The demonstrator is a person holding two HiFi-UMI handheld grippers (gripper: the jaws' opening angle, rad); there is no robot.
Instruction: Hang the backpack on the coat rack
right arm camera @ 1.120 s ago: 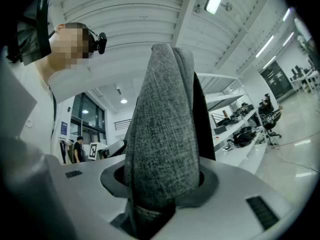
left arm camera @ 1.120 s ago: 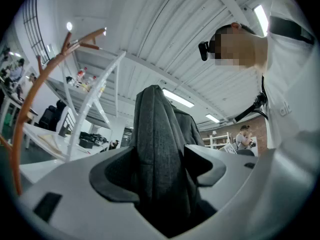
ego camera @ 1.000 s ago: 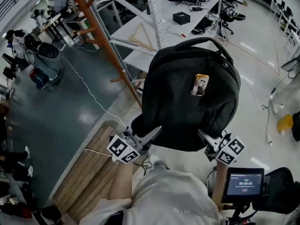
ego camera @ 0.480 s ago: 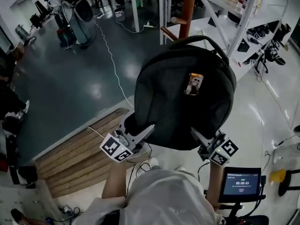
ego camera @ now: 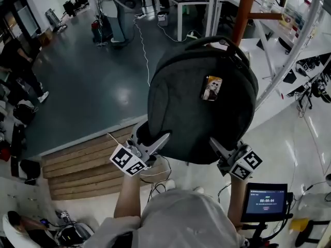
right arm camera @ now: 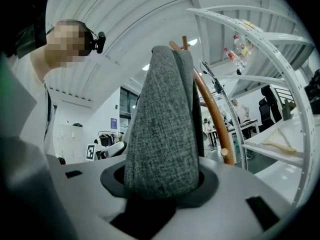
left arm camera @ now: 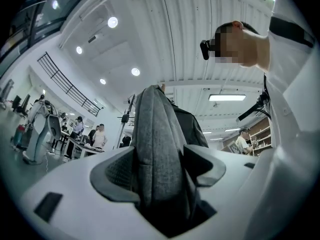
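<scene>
Workshop floor [ego camera: 93,87]; backpack [ego camera: 201,102] clamped by left gripper [ego camera: 153,141] and right gripper [ego camera: 219,149]; coat rack [ego camera: 243,4] beyond both, hanging not yet done.

Left gripper [ego camera: 154,144] and right gripper [ego camera: 218,150] are held up ahead of the torso, jaws angled upward and inward toward each other. Each pair of jaws is closed on grey fabric at the lower edge of the backpack [ego camera: 201,112], one per side. Left forearm [ego camera: 129,192] and right forearm [ego camera: 235,200] reach forward, roughly parallel.
</scene>
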